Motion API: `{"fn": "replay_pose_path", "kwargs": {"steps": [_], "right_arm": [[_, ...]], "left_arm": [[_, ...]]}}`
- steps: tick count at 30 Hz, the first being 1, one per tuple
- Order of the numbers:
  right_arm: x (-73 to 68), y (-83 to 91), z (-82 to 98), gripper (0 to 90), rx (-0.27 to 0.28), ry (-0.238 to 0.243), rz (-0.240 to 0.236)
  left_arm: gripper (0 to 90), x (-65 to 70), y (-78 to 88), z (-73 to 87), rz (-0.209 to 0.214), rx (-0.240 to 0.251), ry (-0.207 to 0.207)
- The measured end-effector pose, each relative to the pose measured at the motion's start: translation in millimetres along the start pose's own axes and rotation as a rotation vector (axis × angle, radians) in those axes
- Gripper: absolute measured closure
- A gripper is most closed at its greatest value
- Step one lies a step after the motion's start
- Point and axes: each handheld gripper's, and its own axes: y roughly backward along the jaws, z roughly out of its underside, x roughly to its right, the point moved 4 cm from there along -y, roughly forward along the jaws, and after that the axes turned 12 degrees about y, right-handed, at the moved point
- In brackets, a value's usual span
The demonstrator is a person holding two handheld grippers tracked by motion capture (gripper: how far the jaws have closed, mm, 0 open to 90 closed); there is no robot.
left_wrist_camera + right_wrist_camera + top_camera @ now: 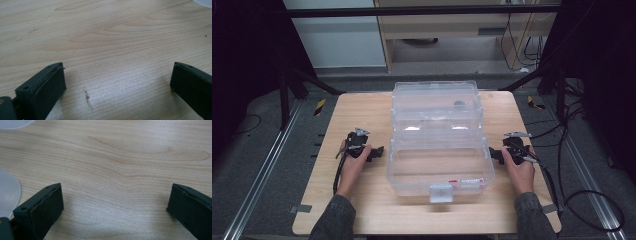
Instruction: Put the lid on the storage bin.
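**Operator:** Sleeves and forearms enter at the near edge of the table (pixel 362 210), one on each side of the clear plastic box (pixel 439 145). Report status, left to right.

**Inspector:** Left of the box, the left gripper (pixel 379 151) is low over the wood, near the box's left wall but apart from it. Its jaws stand wide with nothing between them; the left gripper view shows bare wood grain between the two black pads and a corner of the box at the upper right.

**Operator:** And the box itself?

**Inspector:** It sits at the centre of the table, lid raised and leaning back toward the far edge. The white latch (pixel 441 192) is at the near wall. Inside, close to the near wall, lies a slim item with a red and white label (pixel 467 181); what it is cannot be told. A small dark round object (pixel 459 104) shows through the lid.

**Operator:** Right side?

**Inspector:** Right of the box, the right gripper (pixel 493 154) mirrors the left: jaws pointing inward at the right wall, near it, not touching, spread wide and empty.

**Operator:** Progress?

**Inspector:** Judged from this, handling has not begun. Both hands are staged level and symmetric; contact with the box remains to be made.
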Motion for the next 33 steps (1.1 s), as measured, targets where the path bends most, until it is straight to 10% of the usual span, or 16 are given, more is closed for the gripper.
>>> {"fn": "replay_pose_path", "kwargs": {"steps": [20, 23, 27, 28, 33], "right_arm": [[-4.3, 12.5, 8.6, 5.0, 0.016, 0.047, -0.035], [-4.0, 32.0, 6.9, 10.1, -0.013, 0.220, 0.059], [-9.3, 50.1, 5.2, 12.0, -0.027, 0.282, 0.097], [-10.1, 65.0, 3.0, 12.5, -0.037, 0.365, 0.102], [-18.5, 95.2, -7.0, 12.2, -0.012, 0.381, 0.020]], "left_arm": [[4.1, 12.7, 32.1, -6.9, 0.039, 0.040, -0.037], [5.9, 23.8, 50.5, -11.1, 0.155, 0.026, 0.015], [5.4, 28.4, 66.5, -16.8, 0.139, 0.029, -0.056], [5.3, 28.4, 77.4, -20.3, 0.133, 0.038, -0.083], [5.0, 27.9, 96.6, -25.9, 0.112, 0.052, -0.101]]}}
